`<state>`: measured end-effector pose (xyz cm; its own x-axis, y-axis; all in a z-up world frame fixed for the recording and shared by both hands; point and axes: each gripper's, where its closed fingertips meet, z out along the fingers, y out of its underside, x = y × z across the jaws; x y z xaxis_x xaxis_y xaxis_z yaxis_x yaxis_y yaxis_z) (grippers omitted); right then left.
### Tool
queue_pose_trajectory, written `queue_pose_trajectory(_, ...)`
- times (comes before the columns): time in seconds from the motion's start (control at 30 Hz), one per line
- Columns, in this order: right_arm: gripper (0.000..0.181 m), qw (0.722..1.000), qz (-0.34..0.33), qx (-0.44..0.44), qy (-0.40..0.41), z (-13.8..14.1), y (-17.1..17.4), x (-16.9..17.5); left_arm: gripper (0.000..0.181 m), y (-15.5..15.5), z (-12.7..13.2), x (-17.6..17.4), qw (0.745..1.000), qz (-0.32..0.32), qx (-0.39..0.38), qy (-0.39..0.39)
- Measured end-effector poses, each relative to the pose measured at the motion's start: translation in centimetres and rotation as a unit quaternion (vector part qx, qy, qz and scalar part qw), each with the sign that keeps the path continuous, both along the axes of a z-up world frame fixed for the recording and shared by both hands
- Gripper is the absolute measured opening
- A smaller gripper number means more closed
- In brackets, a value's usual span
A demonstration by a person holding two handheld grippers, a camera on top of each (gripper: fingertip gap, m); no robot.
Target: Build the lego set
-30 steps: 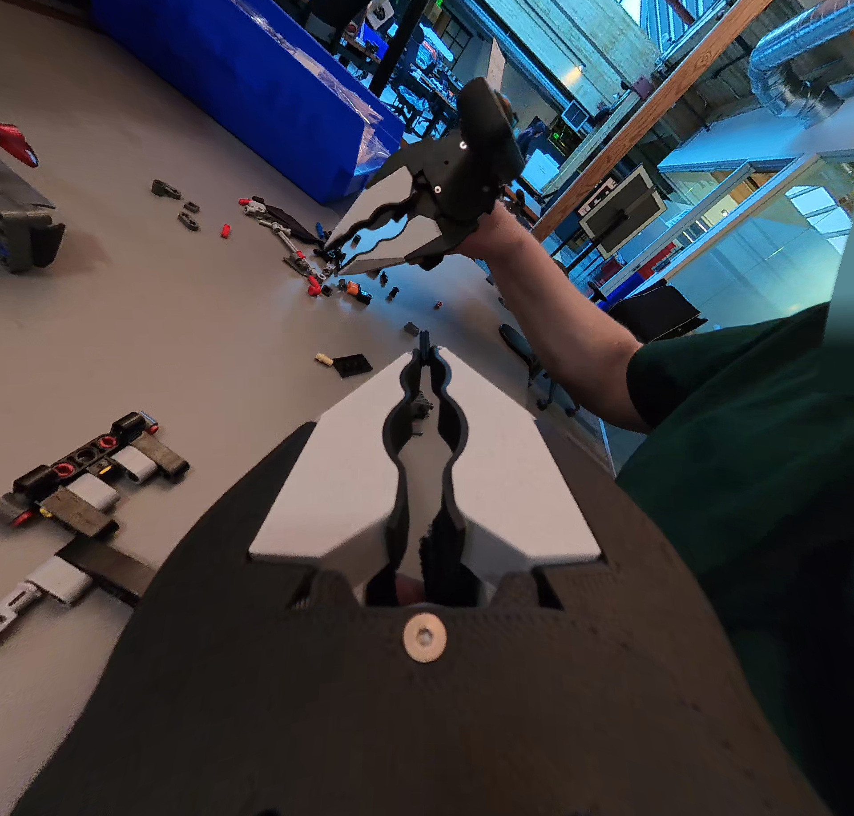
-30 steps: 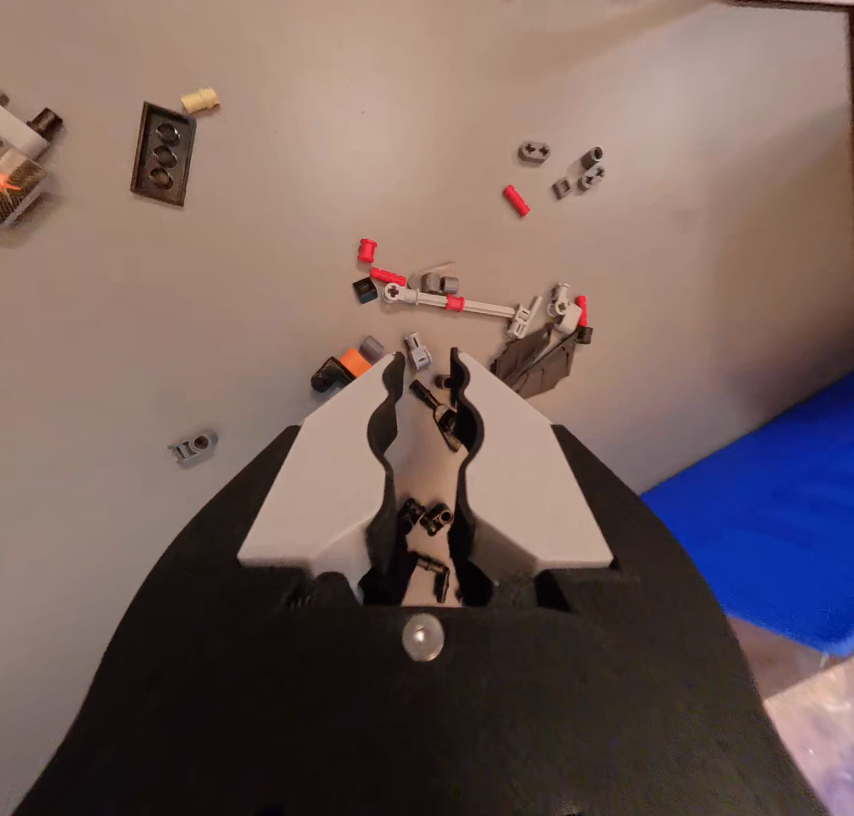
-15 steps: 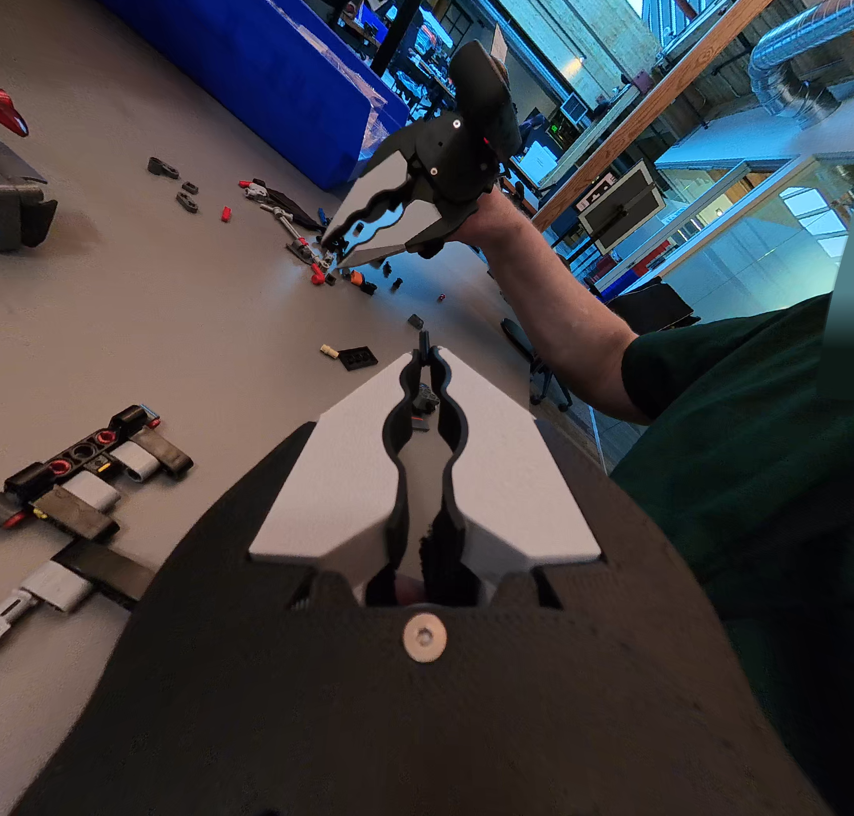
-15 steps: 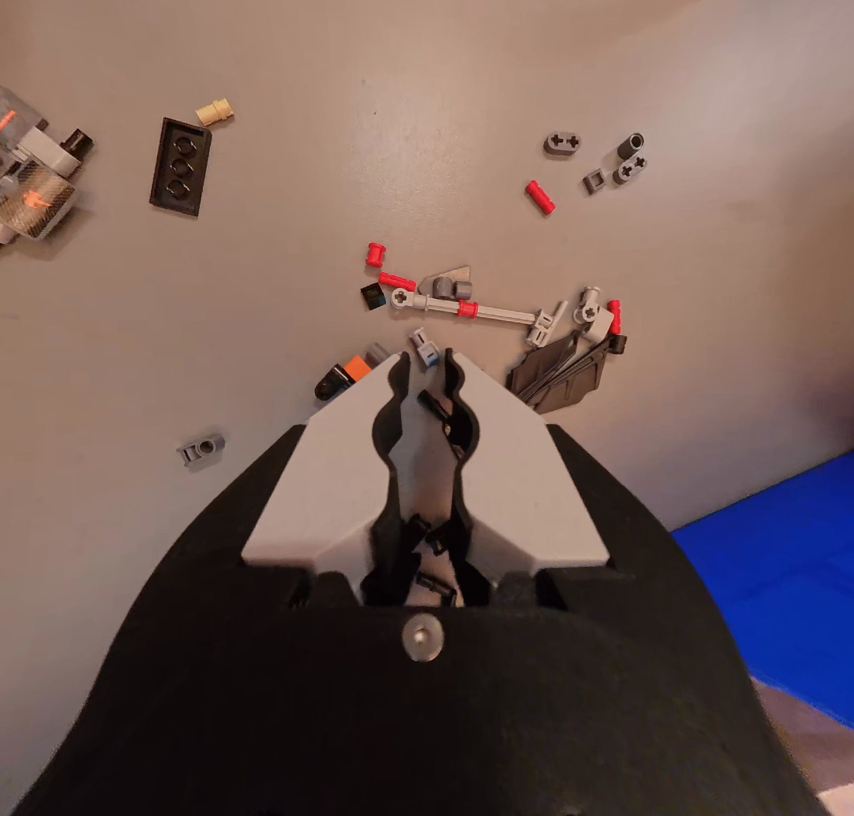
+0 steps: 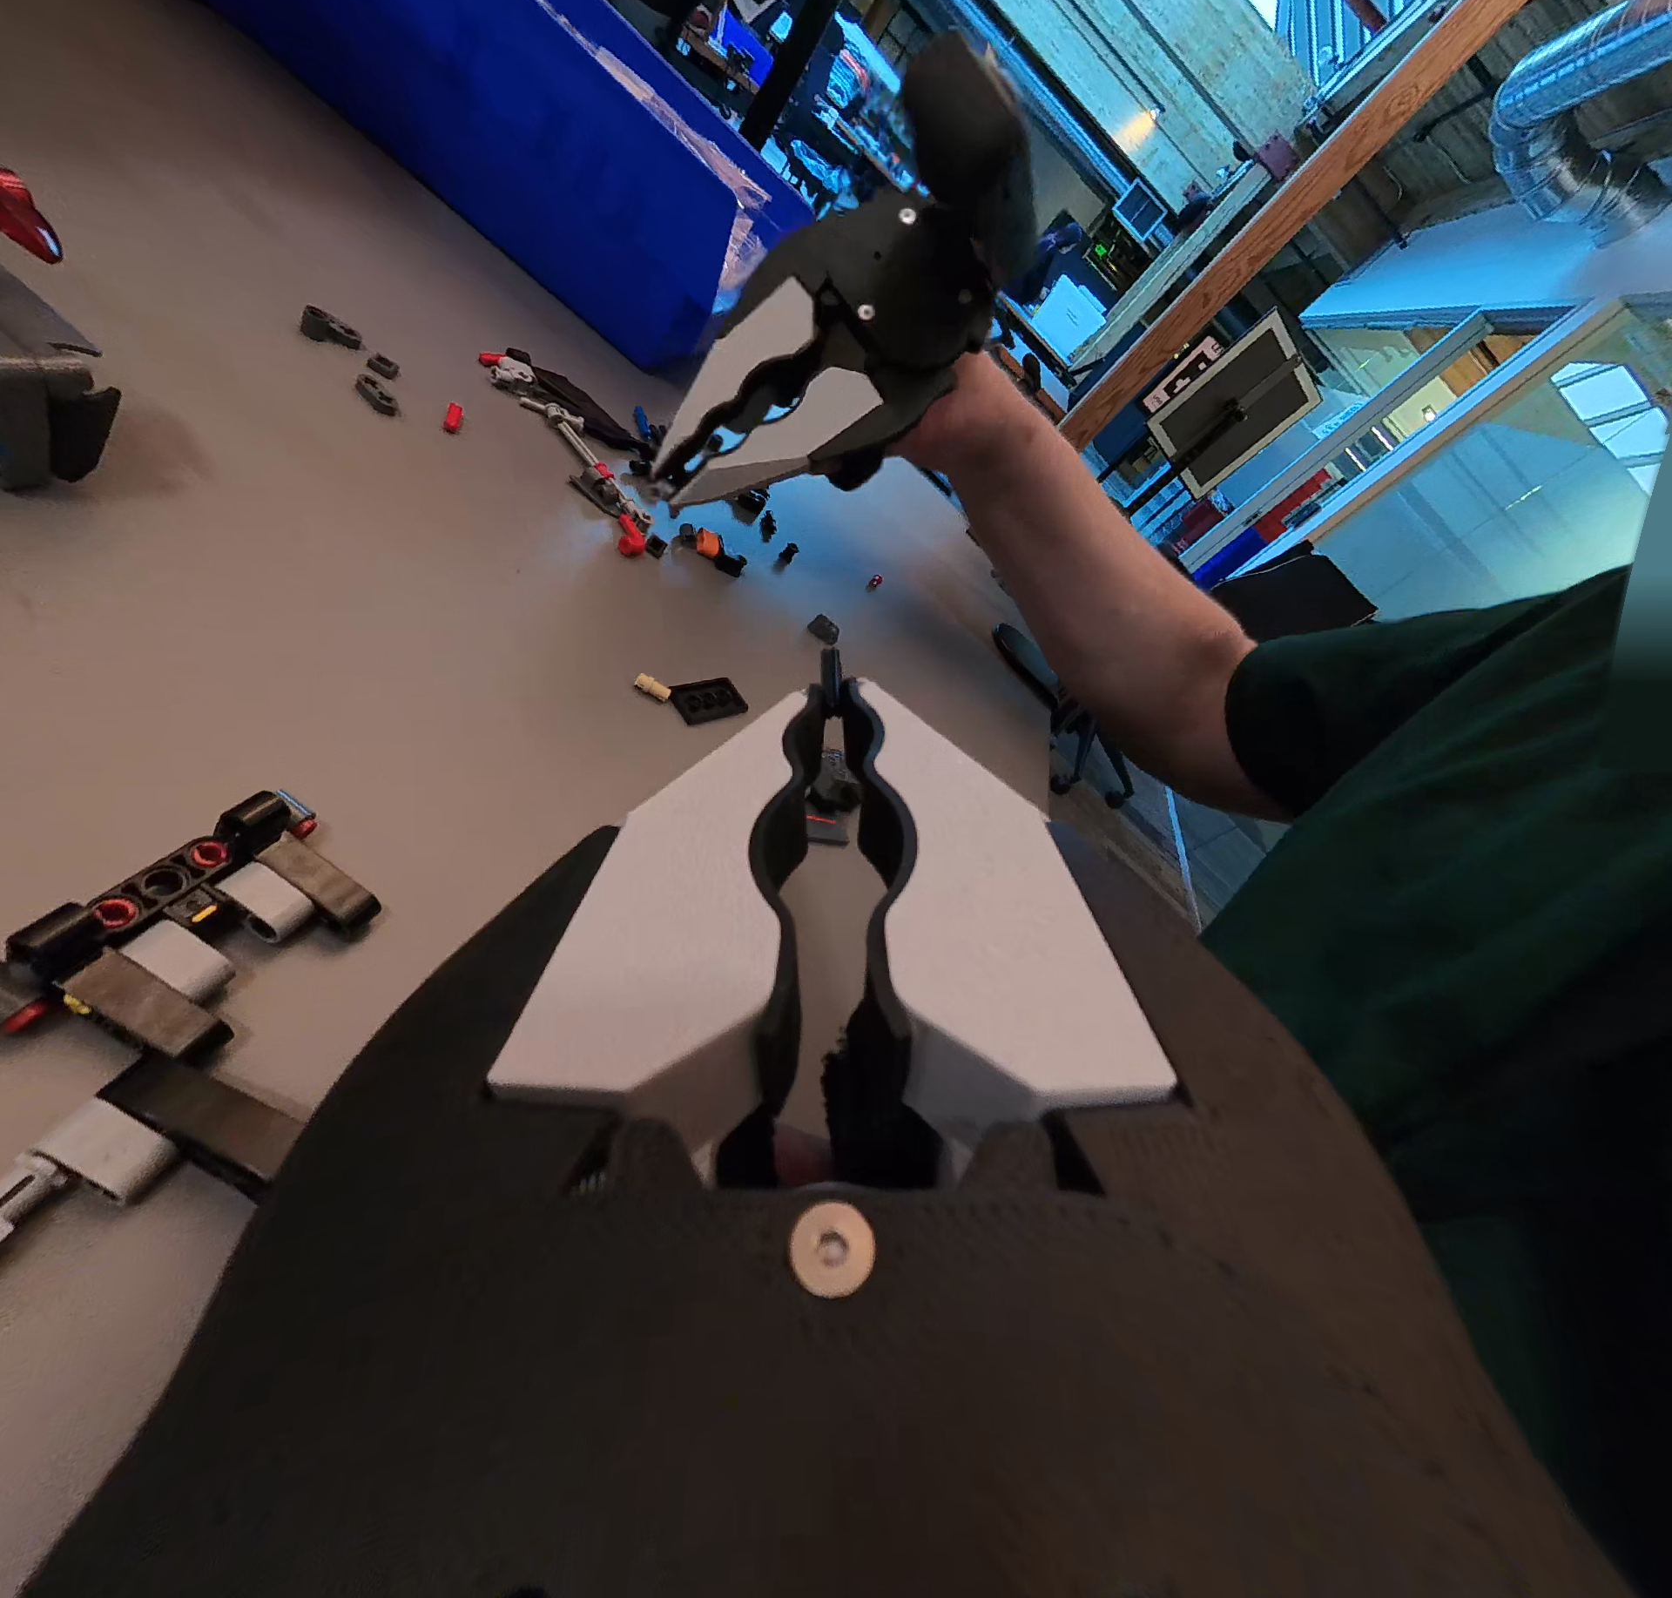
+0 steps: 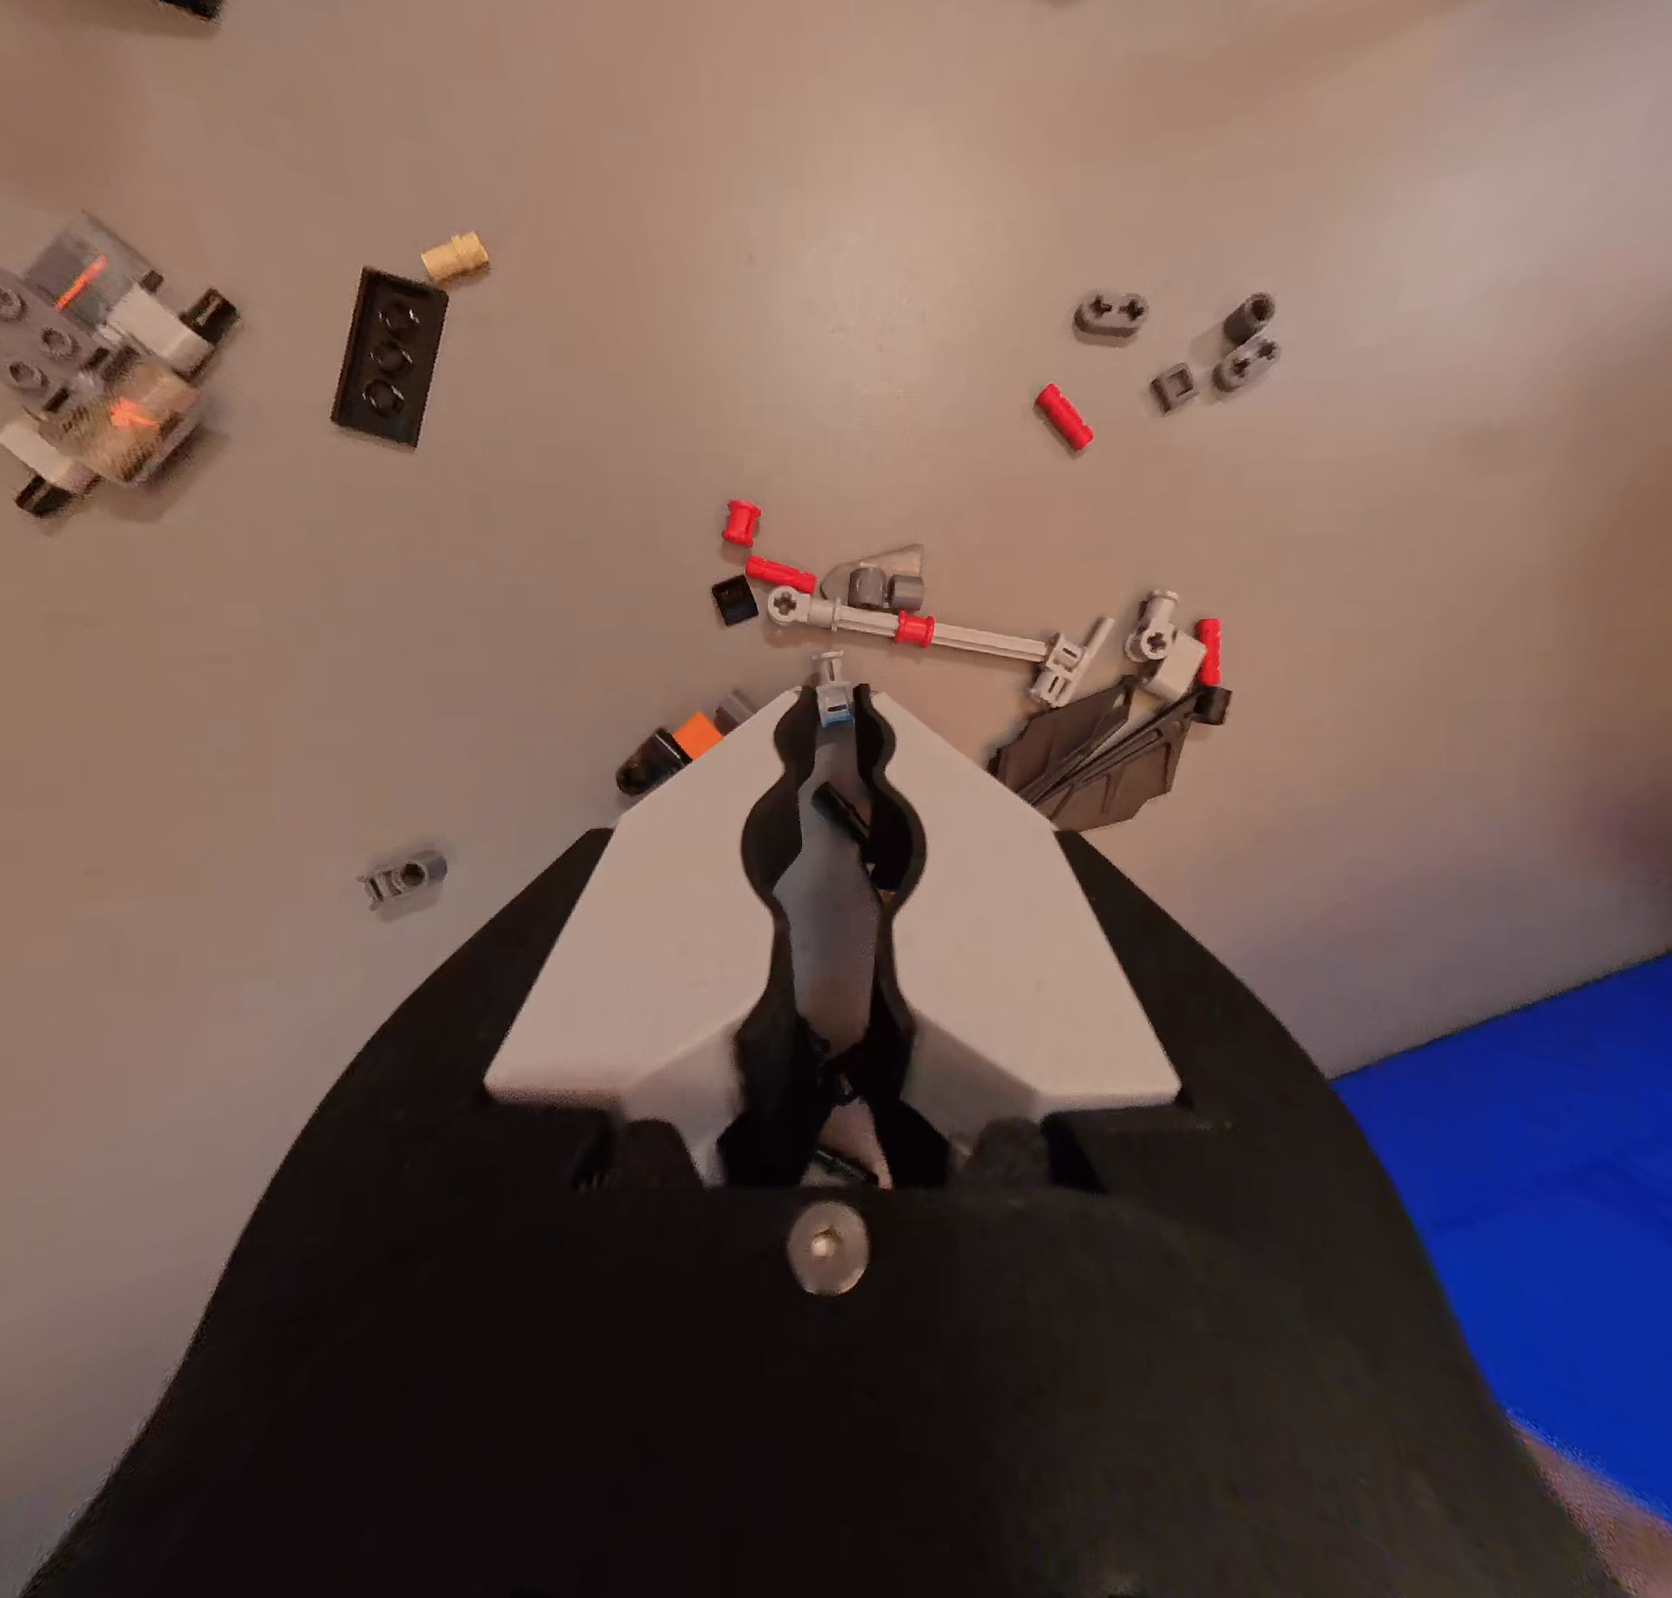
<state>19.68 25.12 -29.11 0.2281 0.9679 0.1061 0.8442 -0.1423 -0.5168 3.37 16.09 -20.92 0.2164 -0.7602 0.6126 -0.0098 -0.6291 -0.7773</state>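
Observation:
My left gripper (image 5: 832, 695) is shut on a small dark pin (image 5: 830, 670) that sticks out past its tips, held above the grey table (image 5: 362, 577). My right gripper (image 6: 832, 706) is low over the pile of loose parts, and its tips are closed on a small grey and blue pin (image 6: 833, 697) lying on the table. It also shows in the left wrist view (image 5: 665, 485), tips down at the pile. A black pin (image 6: 839, 808) shows through its jaw gap. A half-built black, grey and red assembly (image 5: 181, 908) lies at the left.
Around the right gripper lie a grey axle with a red bush (image 6: 914, 630), dark wing pieces (image 6: 1099, 758), an orange and black piece (image 6: 674, 745), red pins (image 6: 1065, 416) and grey connectors (image 6: 1111, 315). A black plate (image 6: 389, 356) and a tan pin (image 6: 455, 256) lie further left. A blue bin (image 6: 1520, 1147) borders the table. The gap from one gripper's tips to the other's is roughly 20 cm.
My right gripper has come down onto the pile and narrowed its jaws around the grey and blue pin. My left gripper has stayed shut on its pin, almost still.

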Motion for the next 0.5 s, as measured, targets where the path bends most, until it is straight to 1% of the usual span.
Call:
queue_pose_trajectory(0.07,0.006,0.999,0.005,0.030,0.033,2.2,-1.3,-1.8,0.001,0.2,0.1,0.1,1.000,0.007,0.005,-0.003)
queue_pose_trajectory(0.13,0.006,0.995,0.030,0.061,0.071,4.8,-3.7,-4.8,0.001,0.1,0.3,0.3,1.000,0.006,0.011,-0.007)
queue_pose_trajectory(0.23,0.006,0.987,0.055,0.108,0.110,7.3,-6.6,-8.8,0.001,0.2,0.7,0.8,0.999,0.009,0.032,-0.009)
queue_pose_trajectory(0.37,0.006,0.977,0.062,0.128,0.158,8.5,-8.4,-11.9,0.001,-0.1,1.0,1.3,0.998,0.010,0.068,0.016)
queue_pose_trajectory(0.5,0.006,0.971,0.062,0.138,0.183,8.9,-8.8,-12.9,0.001,-0.5,1.4,1.7,0.997,0.006,0.076,0.020)
